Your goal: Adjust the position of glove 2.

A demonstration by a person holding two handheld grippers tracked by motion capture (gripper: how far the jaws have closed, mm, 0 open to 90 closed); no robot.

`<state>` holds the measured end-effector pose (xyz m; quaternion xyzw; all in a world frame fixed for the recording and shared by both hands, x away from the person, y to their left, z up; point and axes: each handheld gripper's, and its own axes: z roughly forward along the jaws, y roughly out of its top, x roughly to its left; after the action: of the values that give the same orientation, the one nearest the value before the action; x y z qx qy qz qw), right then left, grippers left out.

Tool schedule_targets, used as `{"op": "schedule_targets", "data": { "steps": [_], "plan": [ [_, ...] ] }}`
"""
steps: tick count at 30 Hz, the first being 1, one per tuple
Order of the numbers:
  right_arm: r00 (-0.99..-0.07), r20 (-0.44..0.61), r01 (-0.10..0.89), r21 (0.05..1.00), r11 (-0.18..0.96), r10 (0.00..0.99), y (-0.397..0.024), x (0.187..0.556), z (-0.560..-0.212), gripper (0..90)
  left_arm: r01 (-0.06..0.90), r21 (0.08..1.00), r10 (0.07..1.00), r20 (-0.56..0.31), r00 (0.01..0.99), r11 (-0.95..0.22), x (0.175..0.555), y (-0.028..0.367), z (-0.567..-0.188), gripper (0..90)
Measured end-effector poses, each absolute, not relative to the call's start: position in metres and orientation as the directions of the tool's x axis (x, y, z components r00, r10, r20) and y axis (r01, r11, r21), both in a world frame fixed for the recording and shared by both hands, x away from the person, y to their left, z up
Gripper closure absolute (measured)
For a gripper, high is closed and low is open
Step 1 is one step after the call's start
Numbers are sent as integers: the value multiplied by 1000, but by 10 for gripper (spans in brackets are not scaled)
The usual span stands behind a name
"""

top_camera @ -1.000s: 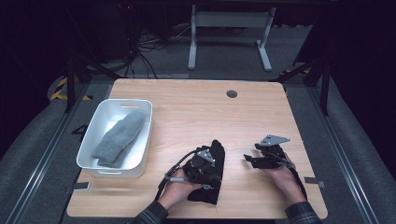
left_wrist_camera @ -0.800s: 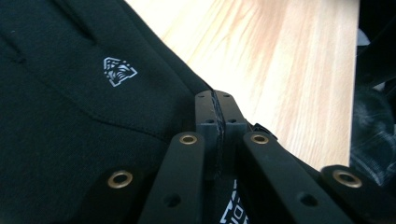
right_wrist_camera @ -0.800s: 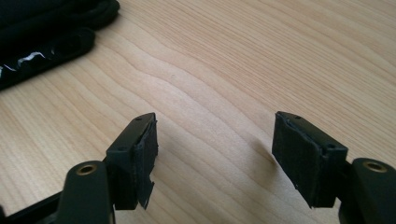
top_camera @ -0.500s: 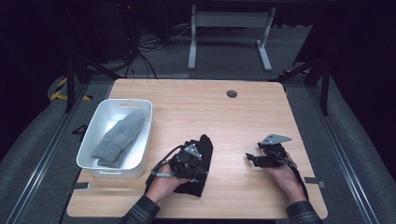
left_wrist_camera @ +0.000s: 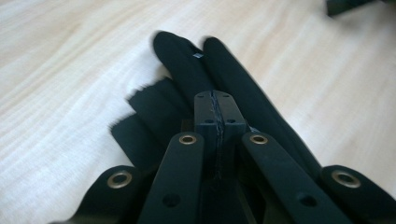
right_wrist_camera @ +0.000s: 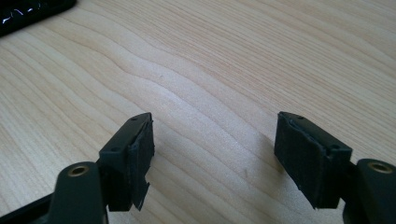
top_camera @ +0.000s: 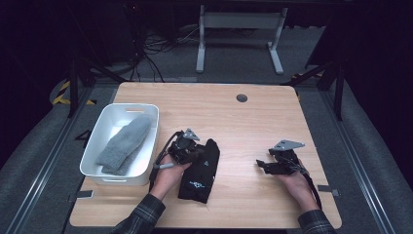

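Two claws are working: the left claw [top_camera: 195, 152], clenched on the black glove [top_camera: 200, 171], is dragging it leftward toward the white bin [top_camera: 97, 146]; the right claw [top_camera: 265, 165] is resting released.

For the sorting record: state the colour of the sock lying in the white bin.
Grey: the sock in the bin shows best in the high view.

Black sock's [left_wrist_camera: 187, 70] gripped edge behind tongs

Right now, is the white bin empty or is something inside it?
Not empty: a grey sock lies inside the white bin, along its length.
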<state>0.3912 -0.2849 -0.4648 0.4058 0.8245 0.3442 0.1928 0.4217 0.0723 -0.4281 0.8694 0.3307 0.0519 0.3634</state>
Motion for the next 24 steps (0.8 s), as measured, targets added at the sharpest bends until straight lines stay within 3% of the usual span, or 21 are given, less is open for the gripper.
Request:
{"op": "schedule_targets", "data": {
  "steps": [10, 18, 24],
  "plan": [
    [-597, -37, 535, 726, 432, 801, -285, 391, -465, 290, 543, 626, 579, -173, 797, -560, 442, 53, -442, 899],
    [-593, -36, 533, 732, 425, 804, -286, 392, -467, 258, 480, 630, 477, -192, 858, -610, 431, 17, -442, 899],
    [-589, -34, 524, 745, 414, 807, -286, 390, -468, 255, 452, 649, 439, -197, 877, -612, 422, 13, -433, 892]
  ]
}}
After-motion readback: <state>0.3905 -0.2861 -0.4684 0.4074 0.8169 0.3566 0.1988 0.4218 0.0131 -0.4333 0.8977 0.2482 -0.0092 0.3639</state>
